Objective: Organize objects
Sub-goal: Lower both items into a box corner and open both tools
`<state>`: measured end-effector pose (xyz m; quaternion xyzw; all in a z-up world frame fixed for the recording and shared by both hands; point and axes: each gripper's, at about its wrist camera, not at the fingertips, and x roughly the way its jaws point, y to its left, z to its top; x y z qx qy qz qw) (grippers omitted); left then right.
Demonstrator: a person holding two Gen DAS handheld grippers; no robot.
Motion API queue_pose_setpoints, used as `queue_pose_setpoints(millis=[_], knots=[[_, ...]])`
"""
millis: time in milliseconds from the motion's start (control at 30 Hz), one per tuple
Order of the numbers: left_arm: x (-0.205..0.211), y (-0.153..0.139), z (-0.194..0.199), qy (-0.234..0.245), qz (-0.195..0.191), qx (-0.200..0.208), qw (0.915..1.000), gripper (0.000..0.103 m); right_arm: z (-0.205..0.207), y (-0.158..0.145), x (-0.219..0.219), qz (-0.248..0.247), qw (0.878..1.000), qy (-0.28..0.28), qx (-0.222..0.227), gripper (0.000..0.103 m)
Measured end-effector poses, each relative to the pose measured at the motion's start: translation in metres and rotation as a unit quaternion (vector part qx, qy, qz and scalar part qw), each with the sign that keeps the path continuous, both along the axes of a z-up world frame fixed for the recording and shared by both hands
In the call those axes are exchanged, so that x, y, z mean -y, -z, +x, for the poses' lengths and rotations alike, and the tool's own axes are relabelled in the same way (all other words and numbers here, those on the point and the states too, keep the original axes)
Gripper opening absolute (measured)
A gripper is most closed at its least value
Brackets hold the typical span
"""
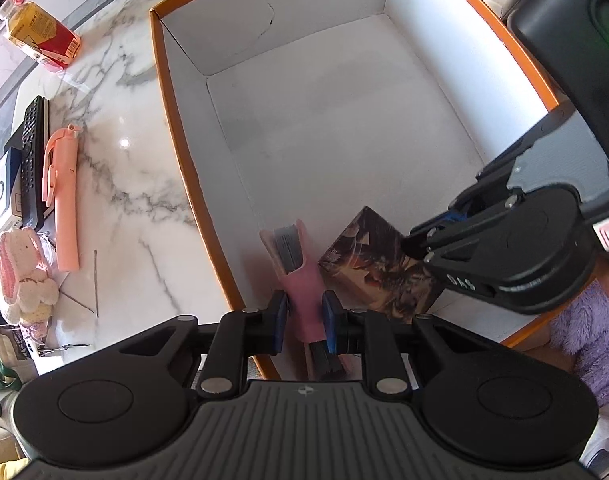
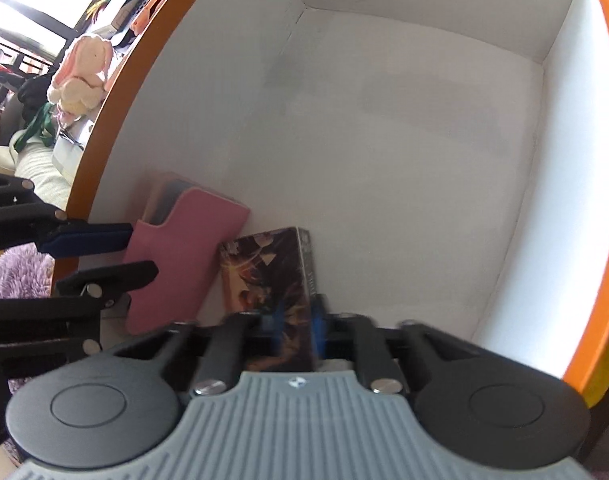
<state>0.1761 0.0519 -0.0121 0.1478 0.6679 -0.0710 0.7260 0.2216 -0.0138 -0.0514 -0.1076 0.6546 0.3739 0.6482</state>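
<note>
White marble table (image 1: 116,168); orange-rimmed box (image 1: 176,128). Pink pouch (image 1: 300,292) upright, clamped by left gripper (image 1: 304,322); patterned card box (image 2: 272,276) clamped by right gripper (image 2: 296,330).

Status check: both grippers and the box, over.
Left gripper shut on pink case. Right gripper shut on card box. Both inside orange box. Nothing blocking.

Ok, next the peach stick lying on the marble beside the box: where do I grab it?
Take the peach stick on the bare half of its shaft, clear of the strap, coming straight down and closing across its narrow width: it lies flat on the marble counter.
</note>
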Motion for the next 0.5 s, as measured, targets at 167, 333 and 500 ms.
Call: queue_pose_setpoints(millis=[167,333,500], knots=[[-0.004,-0.001,0.001,-0.01,-0.013,-0.002,0.9999,0.024,-0.002,-0.003,0.007,0.039,0.999,0.022,-0.029,0.002],[-0.008,-0.002,0.001,-0.016,-0.023,-0.005,0.9996,0.022,-0.009,-0.011,-0.001,0.079,0.995,0.019,-0.064,0.0],[-0.01,-0.003,0.0,-0.016,-0.027,-0.001,0.9995,0.022,-0.008,-0.026,-0.019,0.042,0.999,0.0,0.017,0.007]])
